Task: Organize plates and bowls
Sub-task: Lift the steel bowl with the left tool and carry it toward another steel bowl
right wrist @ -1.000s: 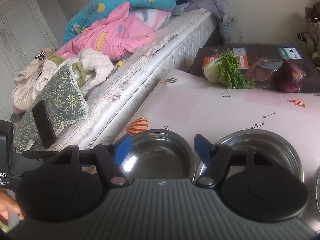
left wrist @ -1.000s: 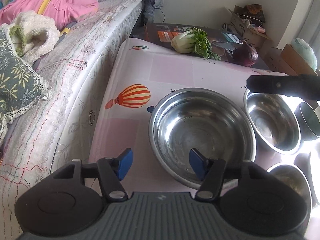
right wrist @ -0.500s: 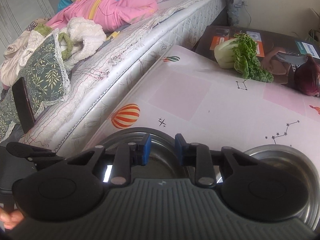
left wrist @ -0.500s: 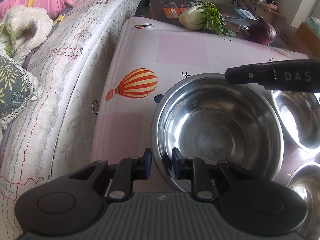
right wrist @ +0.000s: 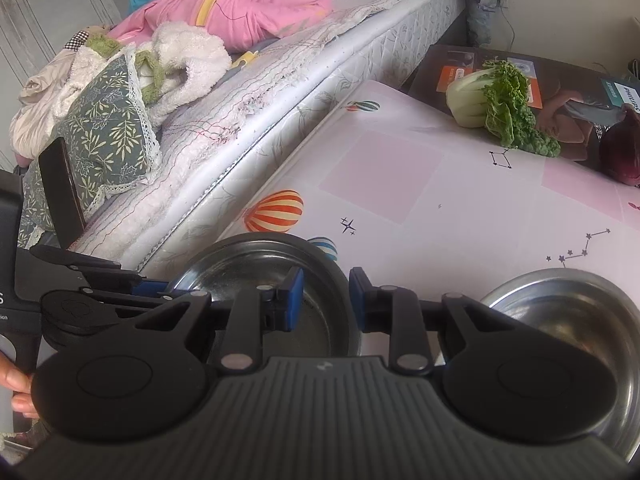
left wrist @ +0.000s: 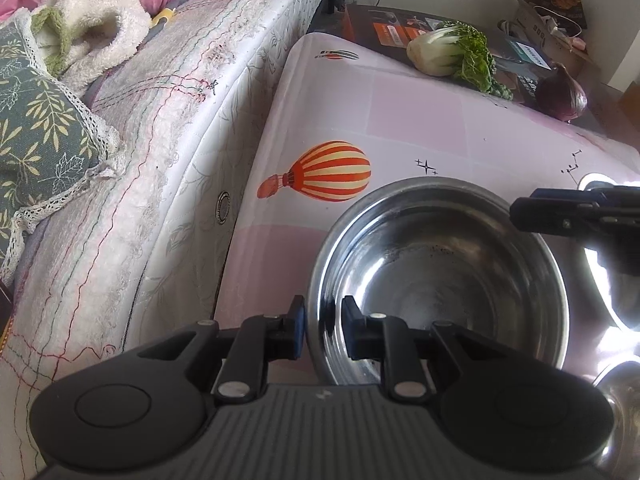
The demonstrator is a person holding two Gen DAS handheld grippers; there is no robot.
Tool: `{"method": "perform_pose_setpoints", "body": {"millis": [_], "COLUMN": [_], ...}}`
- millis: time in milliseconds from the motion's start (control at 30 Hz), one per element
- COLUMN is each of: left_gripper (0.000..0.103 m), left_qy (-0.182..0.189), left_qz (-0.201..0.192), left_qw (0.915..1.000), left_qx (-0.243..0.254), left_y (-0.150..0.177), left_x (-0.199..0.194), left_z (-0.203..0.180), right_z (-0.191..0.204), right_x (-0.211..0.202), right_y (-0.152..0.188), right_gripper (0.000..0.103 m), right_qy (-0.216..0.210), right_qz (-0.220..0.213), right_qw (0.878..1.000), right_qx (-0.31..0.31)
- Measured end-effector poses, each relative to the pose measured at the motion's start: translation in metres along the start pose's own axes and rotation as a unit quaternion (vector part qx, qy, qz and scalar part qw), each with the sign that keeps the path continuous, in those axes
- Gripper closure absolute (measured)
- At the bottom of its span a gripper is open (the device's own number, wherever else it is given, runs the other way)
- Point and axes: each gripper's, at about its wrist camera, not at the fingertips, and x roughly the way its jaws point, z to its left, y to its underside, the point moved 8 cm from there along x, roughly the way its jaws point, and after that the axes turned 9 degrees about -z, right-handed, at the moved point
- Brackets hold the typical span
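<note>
Since a second ago both pairs of fingers have drawn in from wide apart. The left gripper [left wrist: 323, 330] pinches the rim of the big bowl [left wrist: 440, 280] at the bowl's 8 o'clock, one pad outside, one inside. The right gripper [right wrist: 325, 300] pinches the same bowl's rim on the opposite side, at about 3 o'clock in the left view. The bowl sits on the pink table [left wrist: 420, 120] near its left edge, just beside the mattress [left wrist: 200, 140] — little room there. A second bowl [right wrist: 568, 320] lies at 4 o'clock in the right view. Toward 12 o'clock the table is open up to the cabbage [left wrist: 452, 54] and onion [left wrist: 560, 94].
</note>
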Motion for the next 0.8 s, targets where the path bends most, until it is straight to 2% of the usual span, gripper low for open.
{"method": "perform_pose_setpoints", "body": {"millis": [100, 267, 400, 567, 800], "left_gripper": [0.078, 0.077, 0.082, 0.083, 0.083], "left_qy": [0.012, 0.021, 0.006, -0.003, 0.0], "left_qz": [0.003, 0.014, 0.01, 0.007, 0.01], "left_qw": [0.9999, 0.9997, 0.9999, 0.9999, 0.9999], "left_qx": [-0.002, -0.007, 0.007, 0.009, 0.001], "left_y": [0.003, 0.009, 0.009, 0.008, 0.007], "left_x": [-0.002, -0.002, -0.001, -0.001, 0.0], "left_z": [0.0, 0.0, 0.002, 0.006, 0.008], "right_z": [0.0, 0.0, 0.001, 0.0, -0.021], "right_x": [0.003, -0.001, -0.007, -0.016, -0.013], "right_y": [0.005, 0.009, 0.013, 0.018, 0.022], "right_gripper": [0.079, 0.081, 0.081, 0.081, 0.08], "right_qy": [0.003, 0.005, 0.002, 0.012, 0.035], "right_qz": [0.01, 0.015, 0.019, 0.015, 0.021], "right_qw": [1.0, 1.0, 1.0, 1.0, 0.996], "right_qx": [0.004, 0.014, 0.017, 0.018, 0.078]}}
